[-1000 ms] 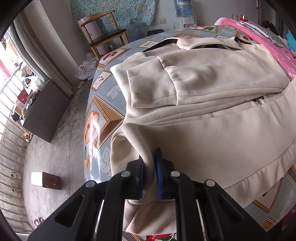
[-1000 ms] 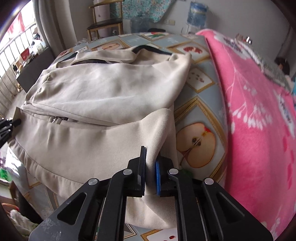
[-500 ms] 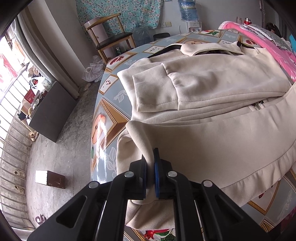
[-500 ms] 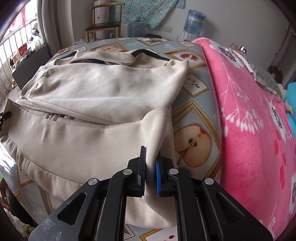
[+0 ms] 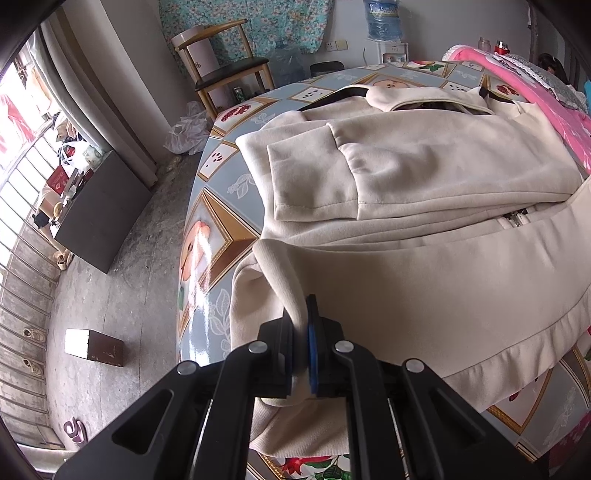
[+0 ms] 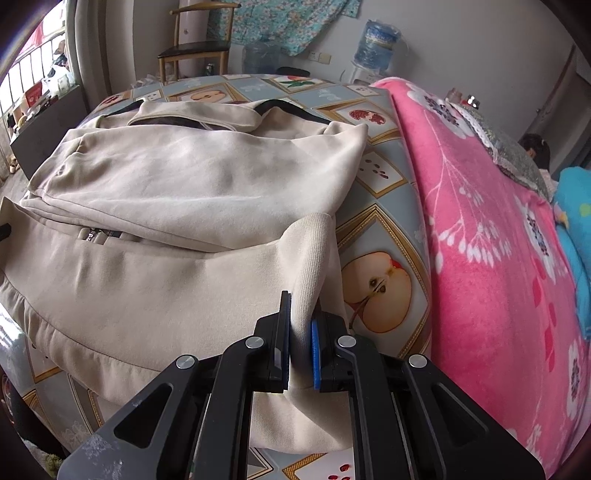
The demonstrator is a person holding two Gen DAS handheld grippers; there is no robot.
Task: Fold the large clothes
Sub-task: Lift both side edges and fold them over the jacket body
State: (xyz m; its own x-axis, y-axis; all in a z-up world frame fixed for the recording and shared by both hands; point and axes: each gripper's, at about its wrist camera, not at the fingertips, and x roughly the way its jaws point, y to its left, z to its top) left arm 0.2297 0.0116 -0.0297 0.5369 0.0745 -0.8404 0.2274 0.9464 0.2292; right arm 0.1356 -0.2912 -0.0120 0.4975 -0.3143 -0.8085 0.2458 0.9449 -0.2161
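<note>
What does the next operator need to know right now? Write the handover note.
Left gripper: shut on the beige jacket, at its ribbed hem corner on the side toward the floor.
Right gripper: shut on the ribbed hem corner beside the pink blanket.
Jacket lies on the fruit-print tablecloth, collar at the far end.
Done: sleeves folded across the body, hem lifted.
Left: probably carry the hem toward the collar, lay it flat, release.

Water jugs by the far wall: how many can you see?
2. A blue water jug stands on the white dispenser; a second clear-blue jug sits on the floor beside the wooden chair. Others may be hidden.
</note>
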